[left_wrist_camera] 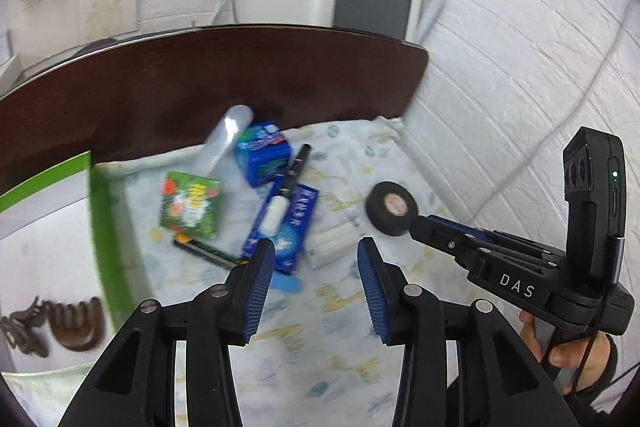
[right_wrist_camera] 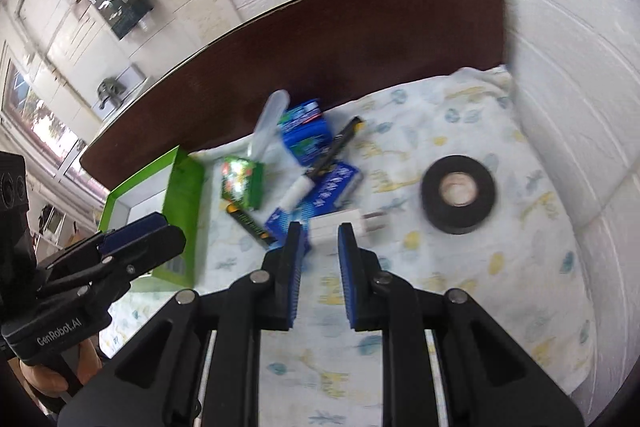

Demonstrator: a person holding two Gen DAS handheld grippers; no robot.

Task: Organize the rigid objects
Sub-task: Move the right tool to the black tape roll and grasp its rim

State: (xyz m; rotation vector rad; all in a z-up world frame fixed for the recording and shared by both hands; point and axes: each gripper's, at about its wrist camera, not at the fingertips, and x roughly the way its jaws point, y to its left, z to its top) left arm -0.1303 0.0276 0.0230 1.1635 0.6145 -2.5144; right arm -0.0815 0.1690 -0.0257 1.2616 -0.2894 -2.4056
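Far left, a green-rimmed white box [left_wrist_camera: 102, 227] is sitting on the patterned bed sheet [left_wrist_camera: 340, 327], and brown hair claws [left_wrist_camera: 52, 323] are lying inside it. Just right of the box, a green printed packet [left_wrist_camera: 191, 205] is lying flat, with a dark slim stick [left_wrist_camera: 208, 251] below it. Behind them, a clear plastic tube [left_wrist_camera: 228, 139] is leaning against a blue carton [left_wrist_camera: 262, 157], both up near the dark wooden headboard [left_wrist_camera: 224, 79]. A black pen [left_wrist_camera: 296, 167] is slanting down onto a long blue box [left_wrist_camera: 286, 227], and a small white tube [left_wrist_camera: 273, 215] is resting on that box too.

The left tool [left_wrist_camera: 316, 259] is hovering over the sheet with its blue pads [left_wrist_camera: 260, 287] standing moderately apart and nothing between them. Just beyond it, a white block [left_wrist_camera: 332, 243] is lying beside the long blue box.

Moving right, a roll of black tape [left_wrist_camera: 392, 209] is lying flat on the sheet, apart from the cluster. Seen from the left wrist, the right tool's tip is overlapping the roll's edge; whether it is touching I cannot tell. In the right wrist view, the right tool [right_wrist_camera: 318, 255] is showing a narrow gap, empty, pointing at the white block with the tape off to its right. A hand [left_wrist_camera: 572, 355] is gripping its handle at the far right.
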